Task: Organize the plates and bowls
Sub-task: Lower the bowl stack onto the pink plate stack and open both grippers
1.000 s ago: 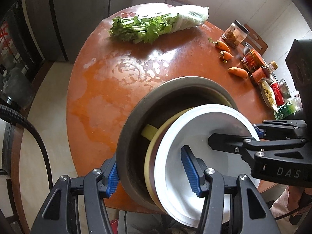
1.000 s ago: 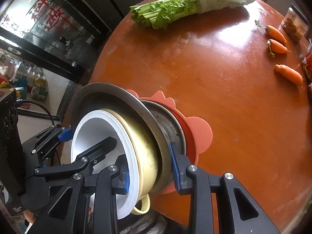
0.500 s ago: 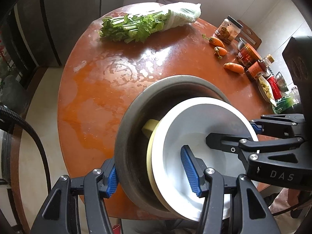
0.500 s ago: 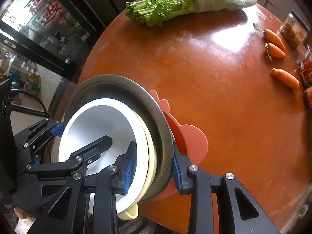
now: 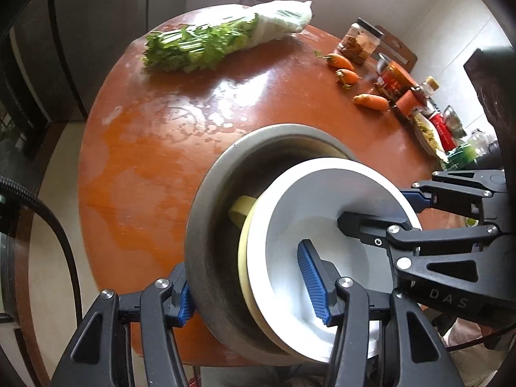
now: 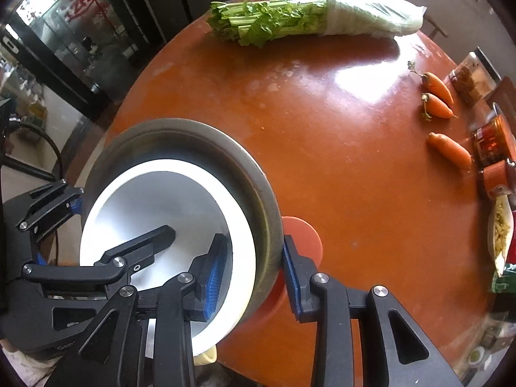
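A dull grey metal basin (image 5: pixel 209 225) with a thick rolled rim sits tilted at the lower centre of both views, nesting a pale yellow handled bowl (image 5: pixel 240 214) and, innermost, a smooth glossy white bowl (image 5: pixel 325 193). The left gripper (image 5: pixel 254 282) is clamped on the stacked walls, one ribbed blue pad inside the white bowl, the other against the basin's outside. The right gripper (image 6: pixel 251 266) likewise pinches the opposite rim, one pad inside, one outside. A salmon scalloped plastic plate (image 6: pixel 303 235) lies under the basin. The round, glossy red-brown counter (image 6: pixel 338 148) carries wrapped leafy celery (image 6: pixel 290 22) at the top, three carrots (image 6: pixel 448 150) and jars (image 6: pixel 491 138) at the right; dark glass cabinets stand upper left.
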